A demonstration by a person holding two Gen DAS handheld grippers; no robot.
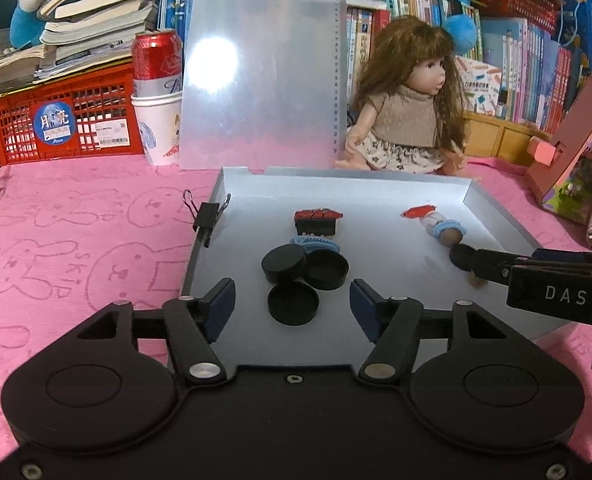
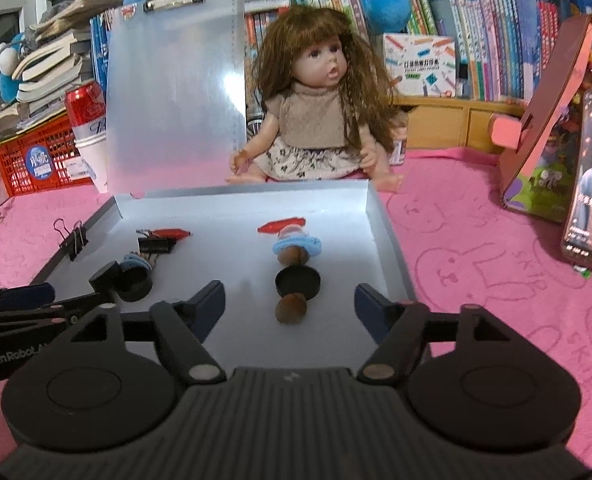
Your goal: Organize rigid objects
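Both claws stood apart, gripping nothing: the left gripper [image 1: 292,300] over three black caps [image 1: 293,303] in the tray [image 1: 492,216], the right gripper [image 2: 290,300] over another cap [image 2: 298,283].

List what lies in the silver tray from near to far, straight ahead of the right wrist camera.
Brown rounded nut-like piece → round black cap → small figure with a blue frilly collar → flat red piece → tray's back wall.
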